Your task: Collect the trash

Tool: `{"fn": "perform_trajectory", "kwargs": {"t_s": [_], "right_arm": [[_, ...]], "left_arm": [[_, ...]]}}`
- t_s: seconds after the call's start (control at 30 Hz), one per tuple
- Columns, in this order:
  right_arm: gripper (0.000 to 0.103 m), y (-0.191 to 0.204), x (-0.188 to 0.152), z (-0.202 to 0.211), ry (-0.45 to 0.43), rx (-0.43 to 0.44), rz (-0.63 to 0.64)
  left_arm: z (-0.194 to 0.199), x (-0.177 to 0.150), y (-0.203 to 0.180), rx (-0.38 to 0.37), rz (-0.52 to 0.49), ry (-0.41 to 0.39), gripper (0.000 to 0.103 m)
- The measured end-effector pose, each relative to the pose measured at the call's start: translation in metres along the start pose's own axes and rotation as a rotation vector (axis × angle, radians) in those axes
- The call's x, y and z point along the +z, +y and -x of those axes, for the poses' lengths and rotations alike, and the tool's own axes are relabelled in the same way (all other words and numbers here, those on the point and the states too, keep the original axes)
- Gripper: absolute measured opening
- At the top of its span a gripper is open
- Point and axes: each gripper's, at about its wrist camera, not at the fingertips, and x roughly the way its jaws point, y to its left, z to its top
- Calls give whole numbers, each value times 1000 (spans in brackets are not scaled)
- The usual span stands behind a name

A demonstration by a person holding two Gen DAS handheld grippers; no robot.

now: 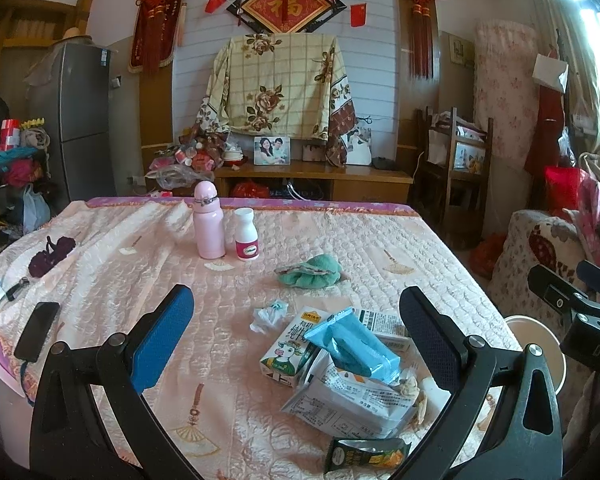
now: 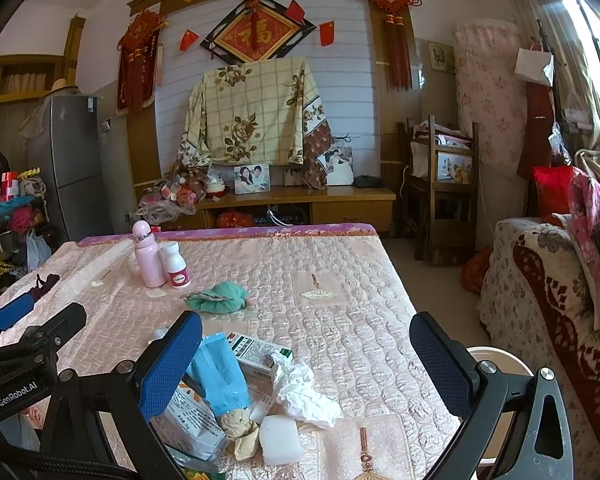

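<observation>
Pink quilted cloth (image 1: 340, 240) covers the table, and the trash sits heaped at its near right corner: a milk carton (image 1: 290, 350) lying on its side, a blue wrapper (image 1: 354, 346) draped over it, a white printed packet (image 1: 352, 400) underneath, and a dark snack wrapper (image 1: 366, 456) at the very edge. A small crumpled tissue (image 1: 266, 316) lies just beside the carton, apart from the pile. From the right wrist view a bigger crumpled tissue (image 2: 304, 390) and a white foam block (image 2: 280, 438) rest on the pile's right side. The left gripper (image 1: 296, 328) hangs over the heap with its fingers spread wide, holding nothing; the right gripper (image 2: 306, 356) is likewise spread and empty above the same pile. Farther back stand a pink bottle (image 1: 208, 220) and a white pill bottle (image 1: 246, 234), close together, with a green cloth (image 1: 312, 272) between them and the trash. A phone (image 1: 36, 330) lies near the left edge. Just off the table's right corner sits a pale bin (image 1: 540, 340).
</observation>
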Motion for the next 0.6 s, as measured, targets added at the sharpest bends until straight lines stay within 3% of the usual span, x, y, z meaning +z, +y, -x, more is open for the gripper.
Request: {"fn": "perform_trajectory", "kwargs": {"t_s": [0.6], "right_arm": [[103, 2, -4, -4, 12, 2, -1]], "left_arm": [[-1, 0, 2, 3, -2, 1, 102]]}}
